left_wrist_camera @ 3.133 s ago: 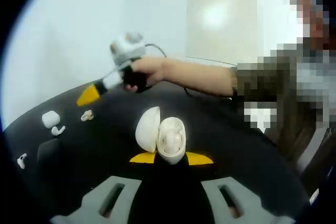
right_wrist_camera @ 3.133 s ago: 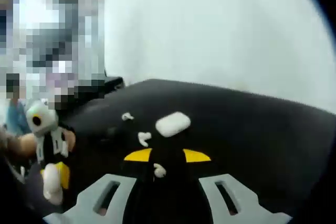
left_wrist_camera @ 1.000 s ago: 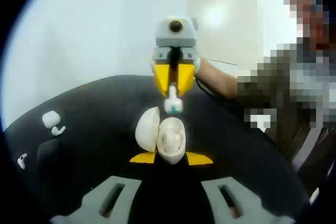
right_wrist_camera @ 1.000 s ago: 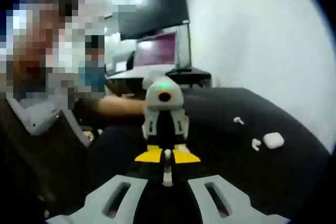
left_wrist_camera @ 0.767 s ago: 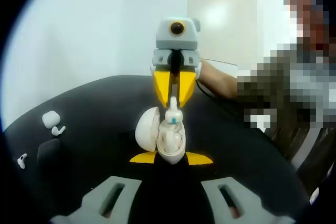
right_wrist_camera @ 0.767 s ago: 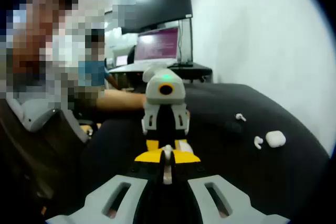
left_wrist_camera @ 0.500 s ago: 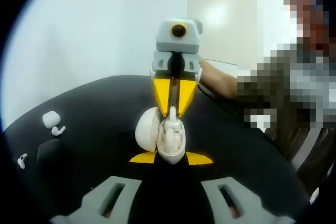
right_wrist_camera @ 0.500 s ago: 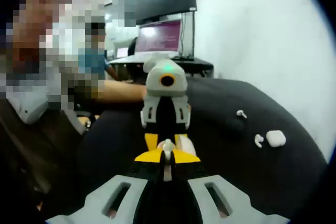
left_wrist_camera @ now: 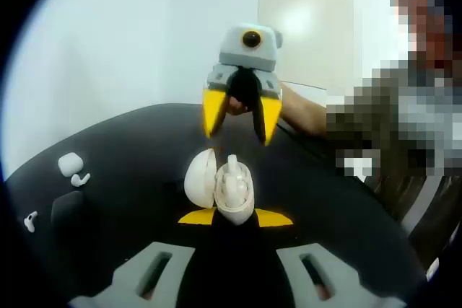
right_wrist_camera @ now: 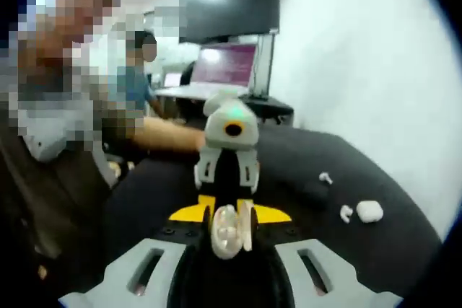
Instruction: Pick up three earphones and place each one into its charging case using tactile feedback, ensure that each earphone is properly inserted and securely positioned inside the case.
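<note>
My left gripper [left_wrist_camera: 234,218] is shut on a white egg-shaped charging case [left_wrist_camera: 236,200], whose lid stands open to the left. A white earphone [left_wrist_camera: 232,169] sits in the case with its stem pointing up. Above and beyond the case my right gripper [left_wrist_camera: 236,135] hangs open, its yellow fingers spread and nothing between them. In the right gripper view the same case [right_wrist_camera: 227,230] lies just ahead of my open jaws, with the left gripper [right_wrist_camera: 227,151] behind it. A second, small white case [left_wrist_camera: 70,163] and two loose earphones [left_wrist_camera: 81,178] [left_wrist_camera: 29,220] lie on the black table [left_wrist_camera: 130,200].
A person's forearm [left_wrist_camera: 303,110] reaches in from the right behind the right gripper. The small case [right_wrist_camera: 370,210] and loose earphones [right_wrist_camera: 346,213] [right_wrist_camera: 325,177] lie at the table's right side. A monitor [right_wrist_camera: 227,63] stands on a desk beyond the table.
The right gripper carried the earphone down into the open case, then let go, opened and drew back upward. The earphone stays in the case. The left gripper has held still.
</note>
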The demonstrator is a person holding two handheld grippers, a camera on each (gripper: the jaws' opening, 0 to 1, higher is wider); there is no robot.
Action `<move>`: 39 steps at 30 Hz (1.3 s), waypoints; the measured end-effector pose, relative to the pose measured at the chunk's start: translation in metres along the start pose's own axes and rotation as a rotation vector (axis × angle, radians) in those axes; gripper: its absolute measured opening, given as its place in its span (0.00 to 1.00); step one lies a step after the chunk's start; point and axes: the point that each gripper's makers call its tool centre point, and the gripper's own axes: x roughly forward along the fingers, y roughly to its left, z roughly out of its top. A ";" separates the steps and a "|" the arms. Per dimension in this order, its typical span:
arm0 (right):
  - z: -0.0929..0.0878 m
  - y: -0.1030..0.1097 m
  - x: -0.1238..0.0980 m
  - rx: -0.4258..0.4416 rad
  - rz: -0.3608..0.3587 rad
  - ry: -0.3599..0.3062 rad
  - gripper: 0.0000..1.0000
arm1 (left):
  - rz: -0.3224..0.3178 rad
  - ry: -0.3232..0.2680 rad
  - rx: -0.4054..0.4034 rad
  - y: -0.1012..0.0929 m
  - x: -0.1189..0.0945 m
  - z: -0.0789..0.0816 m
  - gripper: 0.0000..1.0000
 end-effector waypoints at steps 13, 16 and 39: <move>-0.027 -0.016 -0.002 0.025 -0.028 0.034 0.43 | 0.000 0.000 0.002 -0.001 0.000 0.000 0.16; -0.033 -0.012 0.004 -0.008 -0.005 0.061 0.46 | 0.000 0.000 0.002 -0.001 0.000 0.000 0.16; -0.044 -0.006 0.017 -0.167 0.014 0.137 0.37 | 0.000 0.000 -0.001 -0.001 0.000 0.001 0.16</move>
